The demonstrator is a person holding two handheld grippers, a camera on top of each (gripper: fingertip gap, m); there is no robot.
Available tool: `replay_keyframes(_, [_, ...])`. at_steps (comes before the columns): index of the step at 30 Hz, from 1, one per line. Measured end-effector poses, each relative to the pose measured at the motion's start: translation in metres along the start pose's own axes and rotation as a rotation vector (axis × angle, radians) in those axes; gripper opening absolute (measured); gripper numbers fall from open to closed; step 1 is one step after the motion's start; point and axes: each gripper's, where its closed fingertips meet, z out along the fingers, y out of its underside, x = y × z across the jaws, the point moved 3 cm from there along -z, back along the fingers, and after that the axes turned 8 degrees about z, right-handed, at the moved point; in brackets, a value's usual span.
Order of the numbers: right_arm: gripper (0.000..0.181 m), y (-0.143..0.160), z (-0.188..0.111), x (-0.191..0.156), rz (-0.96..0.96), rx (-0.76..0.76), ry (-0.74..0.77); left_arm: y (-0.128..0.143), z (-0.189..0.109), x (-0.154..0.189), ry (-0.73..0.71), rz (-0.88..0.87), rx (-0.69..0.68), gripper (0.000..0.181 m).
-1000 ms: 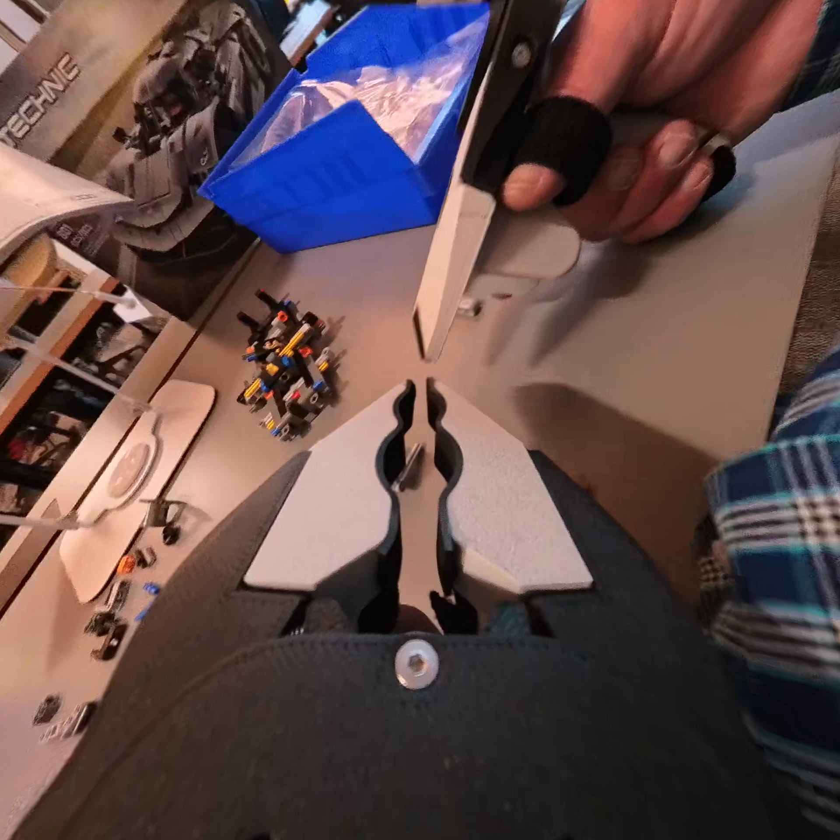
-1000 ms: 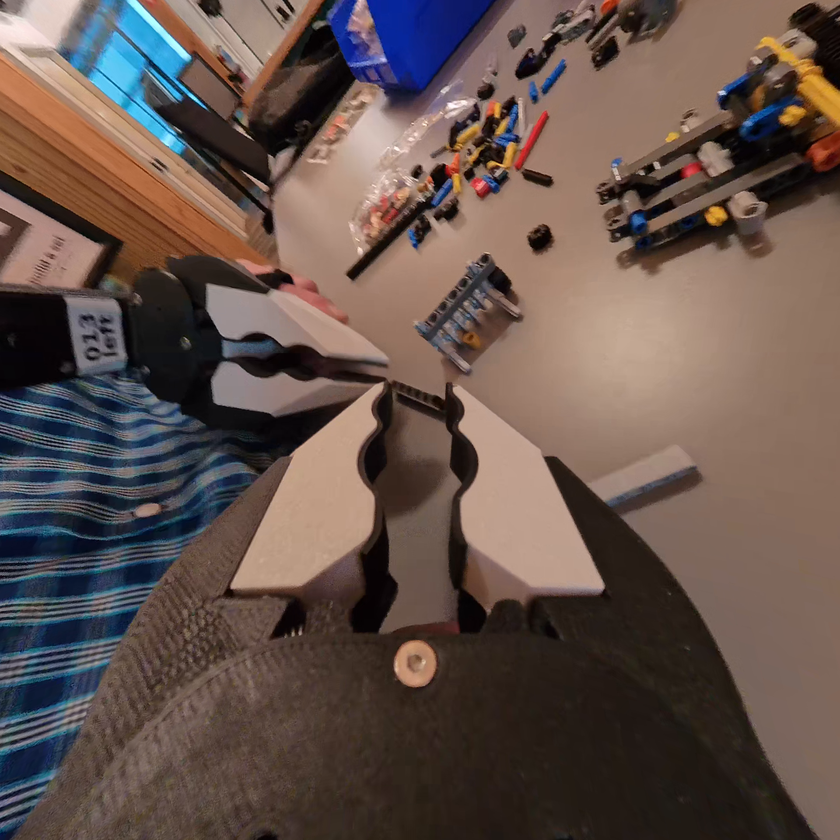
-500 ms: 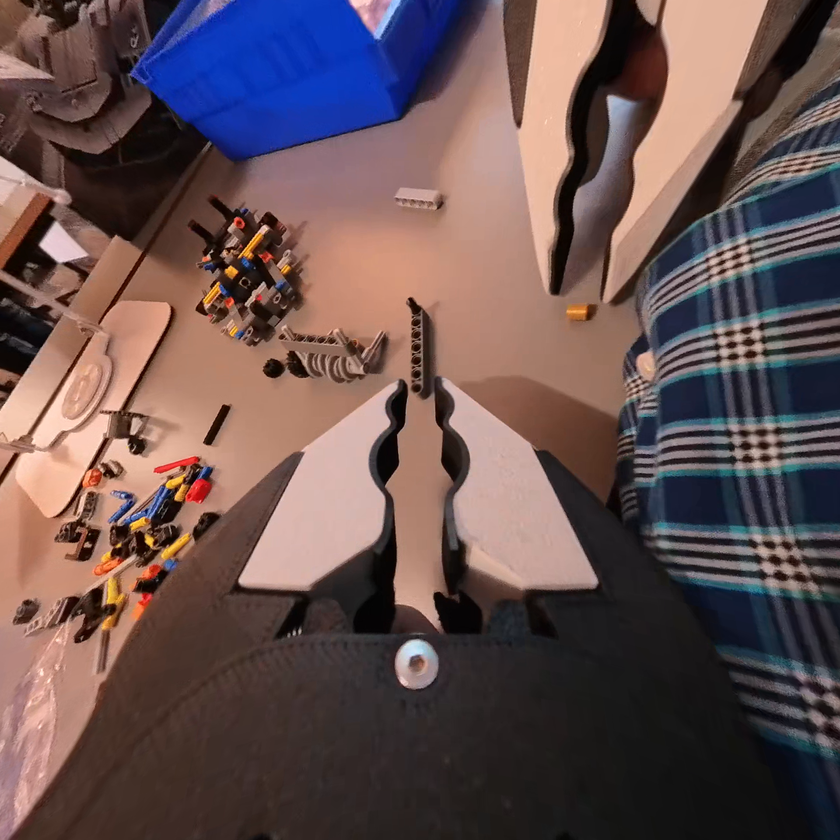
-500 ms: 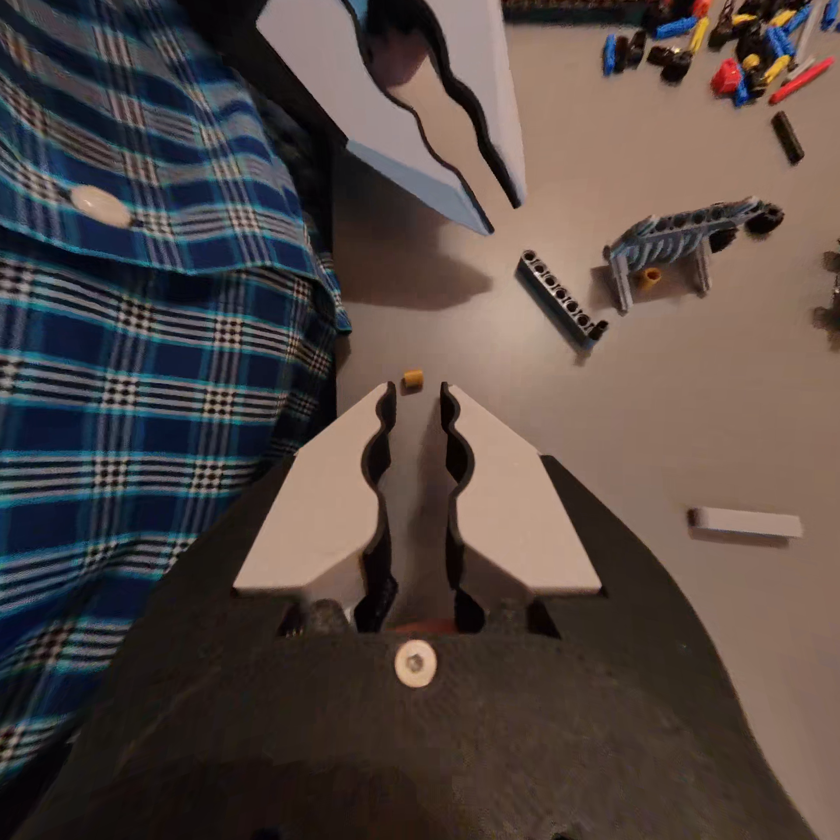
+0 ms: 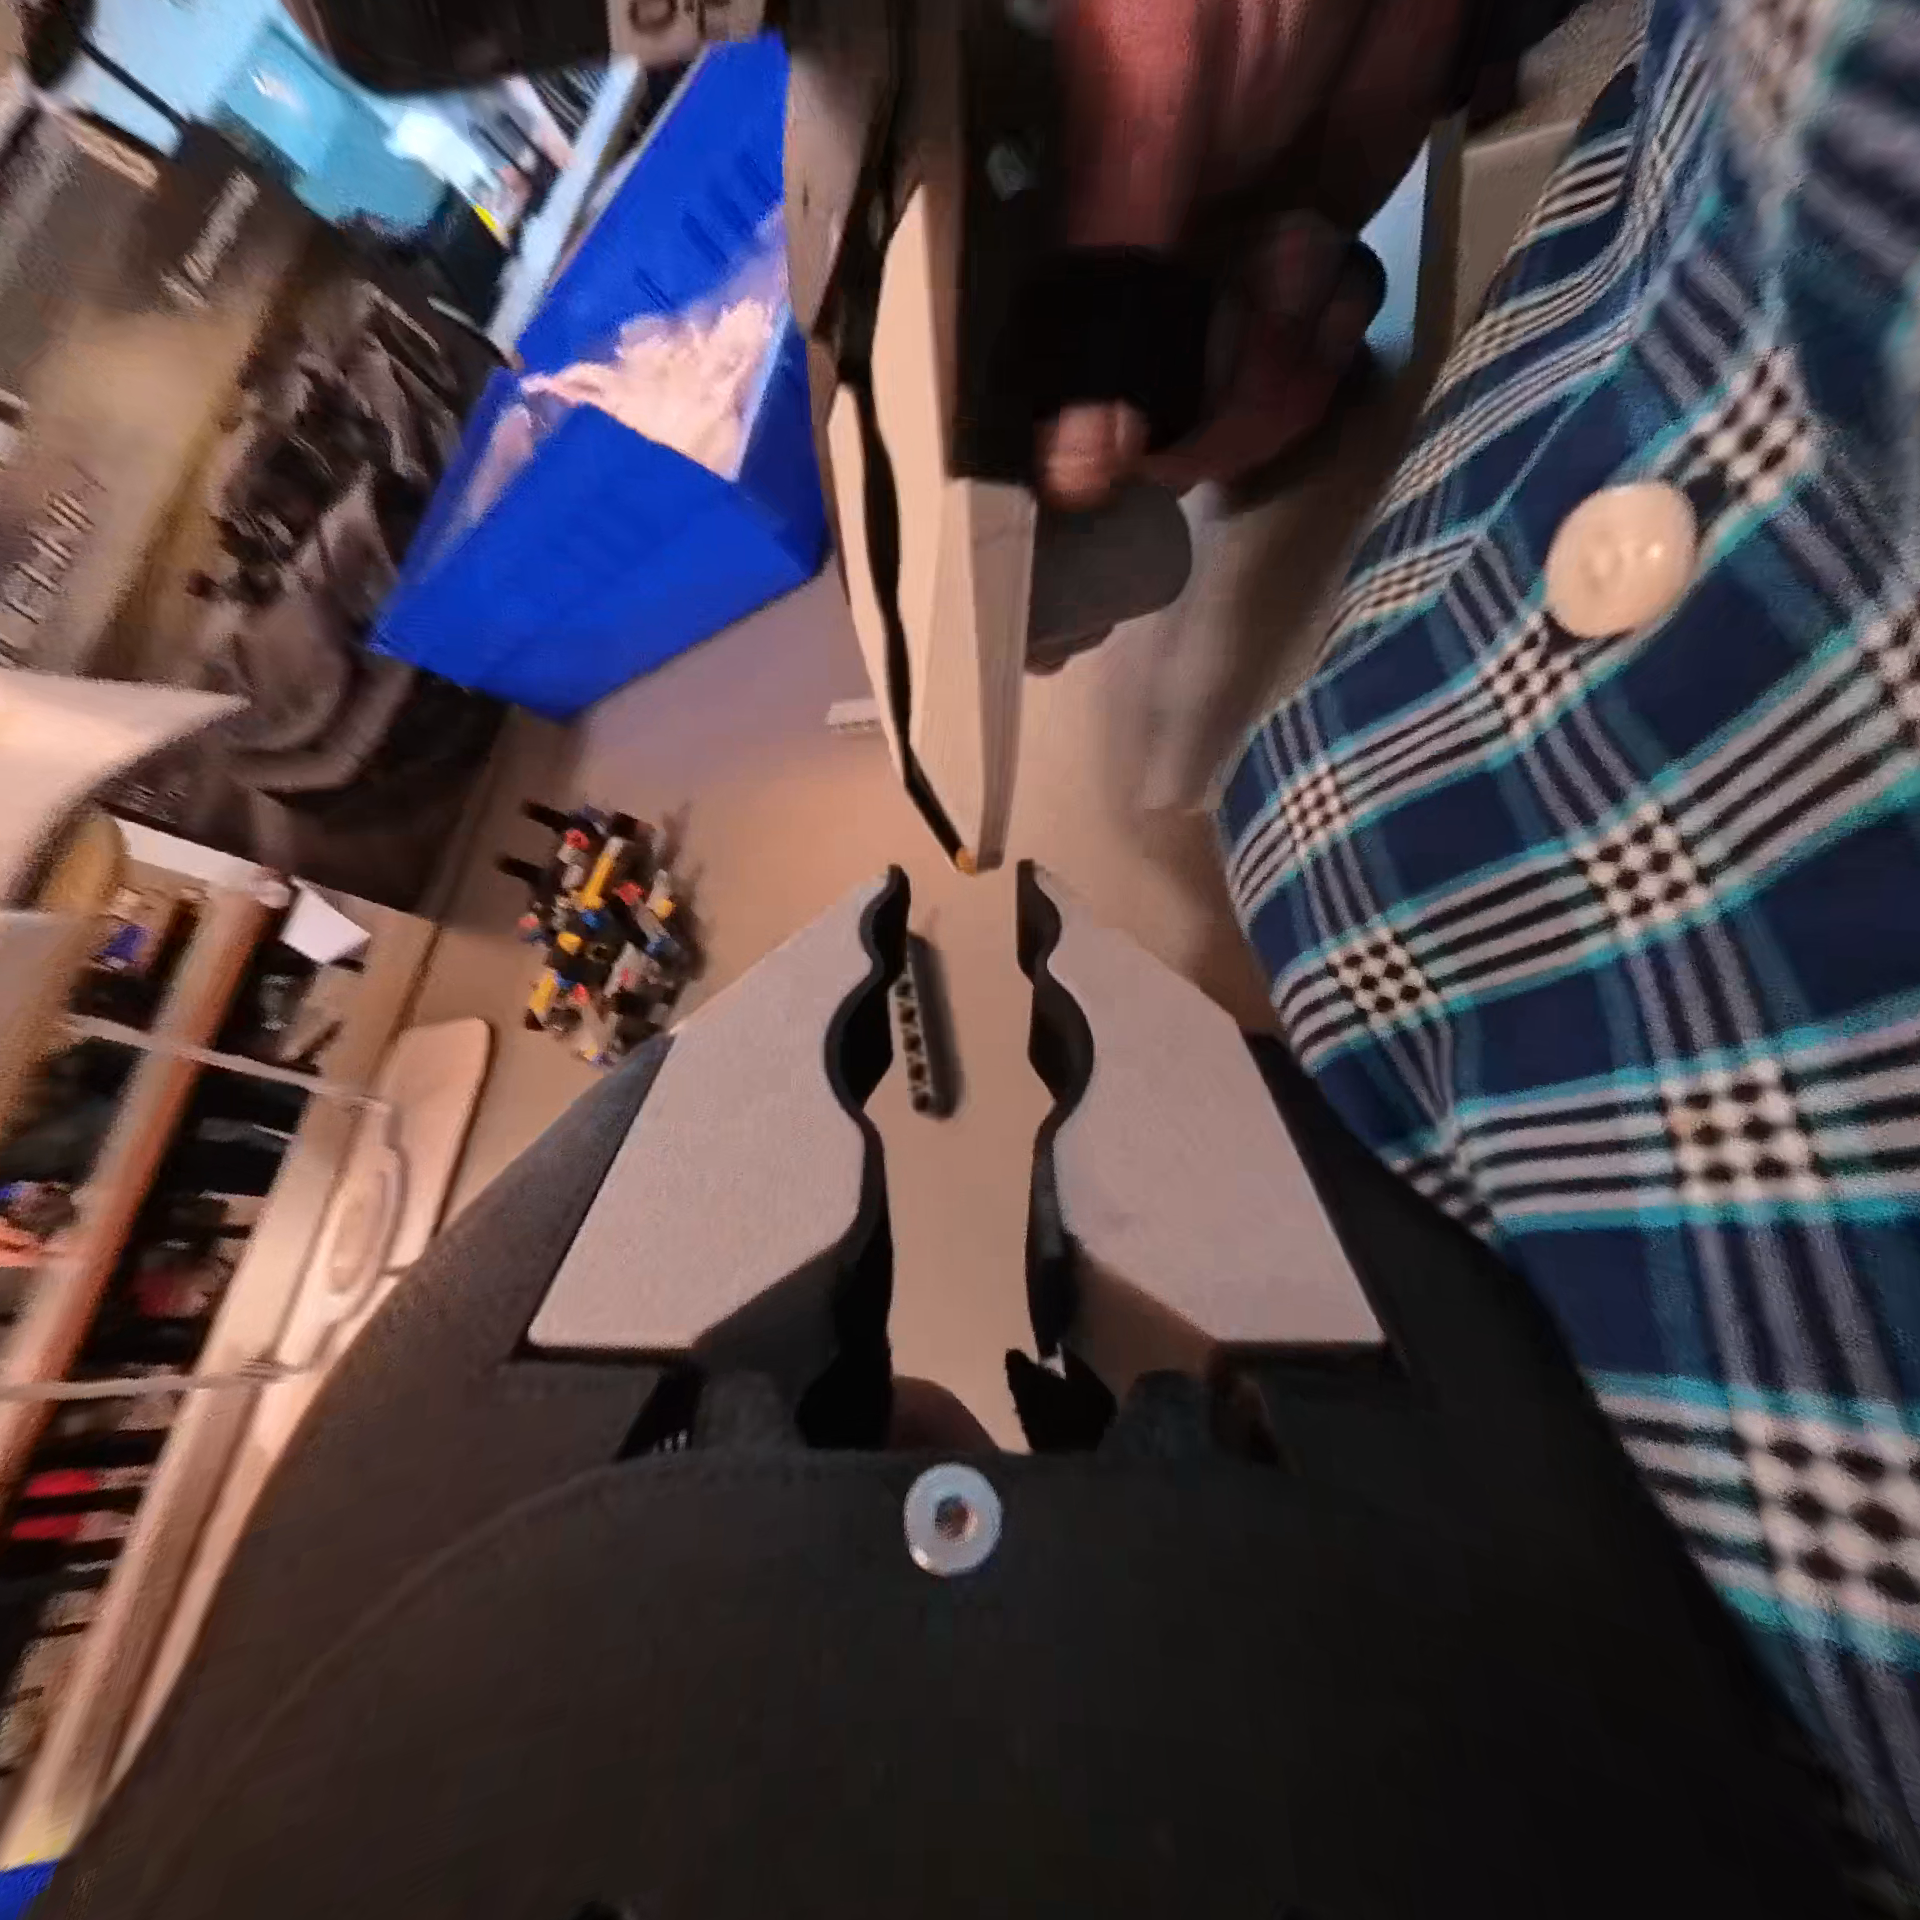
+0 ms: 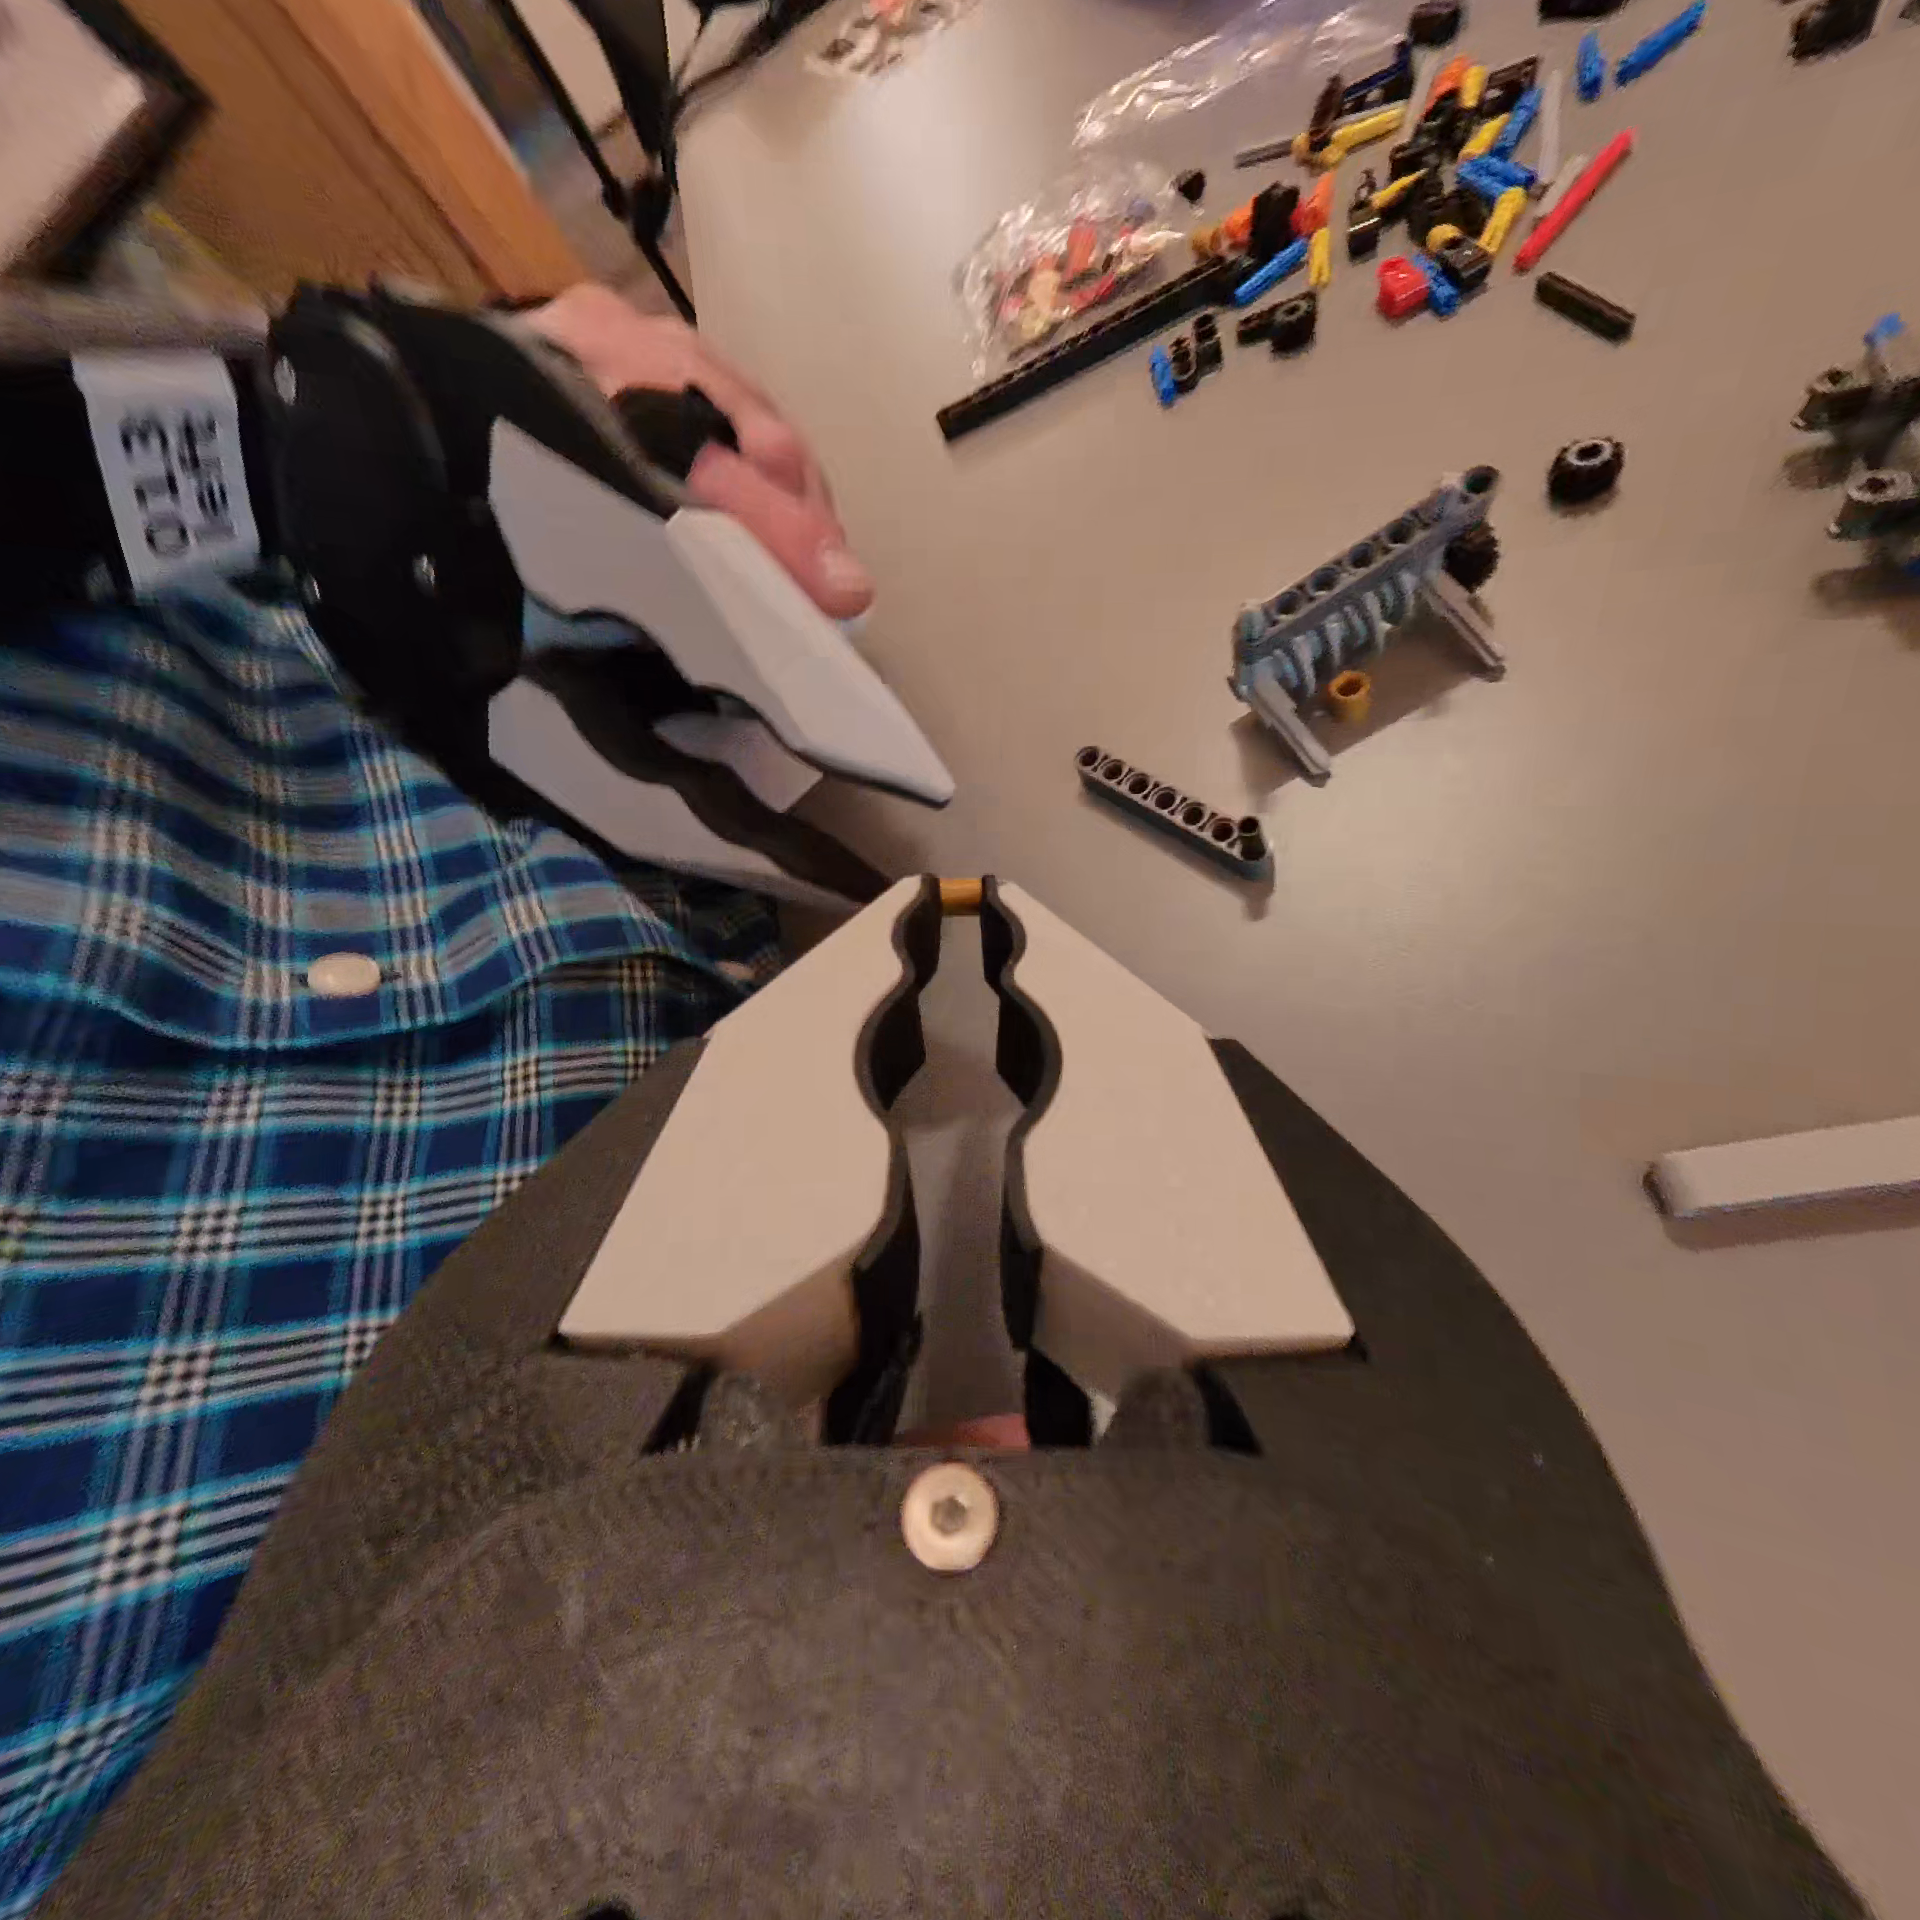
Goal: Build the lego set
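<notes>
Between your right gripper's point(image 6: 958, 896) tips a small tan bush point(image 6: 958, 894) sits pinched, your left gripper point(image 5: 956, 883) gapes empty above the black beam point(image 5: 920, 1023), and loose parts point(image 6: 1444, 197) suggest much building remains.

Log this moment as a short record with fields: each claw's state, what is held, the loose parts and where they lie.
right claw: shut on a small orange-tan cylindrical bush, pinched at the fingertips
left claw: open, holding nothing
black holed lego beam: flat on the grey table, left of the assembly
light grey-blue beam assembly: standing on the table, a second orange-tan bush under it
pile of mixed coloured lego parts: far side of the table
blue plastic bin: at the table's edge
</notes>
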Motion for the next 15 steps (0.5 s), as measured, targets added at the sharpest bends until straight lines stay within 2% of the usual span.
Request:
replay_keyframes(1, [0.004, -0.002, -0.001, 0.002, 0.030, 0.008, -0.005, -0.001, 0.001, -0.003, -0.020, 0.028, -0.002, 0.018])
replay_keyframes(7, [0.004, -0.006, -0.001, 0.010, 0.104, 0.029, 0.035, -0.002, 0.010, -0.007, -0.076, 0.087, -0.017, 0.006])
replay_keyframes(15, [0.005, -0.011, 0.002, 0.011, 0.167, 0.068, 0.039, 0.002, 0.015, -0.009, -0.106, 0.111, -0.041, 0.007])
